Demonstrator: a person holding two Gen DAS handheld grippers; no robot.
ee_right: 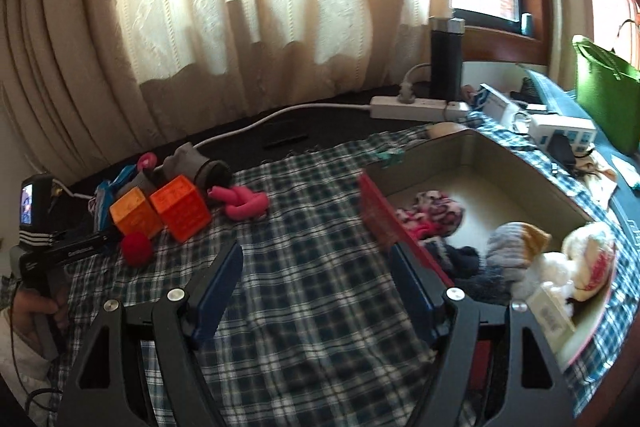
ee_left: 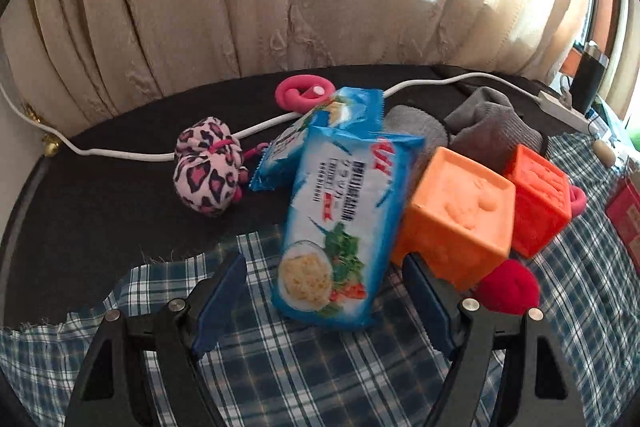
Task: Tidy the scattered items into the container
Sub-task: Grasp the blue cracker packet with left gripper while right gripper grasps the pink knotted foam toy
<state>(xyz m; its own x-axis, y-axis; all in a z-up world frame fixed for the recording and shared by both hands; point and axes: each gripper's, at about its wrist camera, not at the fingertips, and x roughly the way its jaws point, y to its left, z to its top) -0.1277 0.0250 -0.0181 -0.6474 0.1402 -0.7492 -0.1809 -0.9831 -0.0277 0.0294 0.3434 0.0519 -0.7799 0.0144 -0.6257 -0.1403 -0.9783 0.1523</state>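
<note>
Container: the red-sided box (ee_right: 472, 163) sits on the plaid cloth (ee_right: 304, 227) at the right of the right wrist view, already holding several soft items, a patterned bundle (ee_right: 436, 211) among them.
Left to tidy: blue snack packet (ee_left: 340, 227), a second packet (ee_left: 320, 131) under it, two orange blocks (ee_left: 460, 211), red ball (ee_left: 508, 287), leopard pouch (ee_left: 208, 167), grey socks (ee_left: 492, 127), pink foam pieces (ee_right: 240, 205).
Left gripper (ee_left: 324, 303): fingers spread, empty, the blue packet's near end between them, untouched.
Right gripper (ee_right: 316, 291): fingers spread, empty, beside the box.
Progress: partly done, by my judgement; the pile lies well apart from the box.
Bench: dark surface (ee_left: 120, 187) with a white cable (ee_left: 120, 153) across it.
</note>
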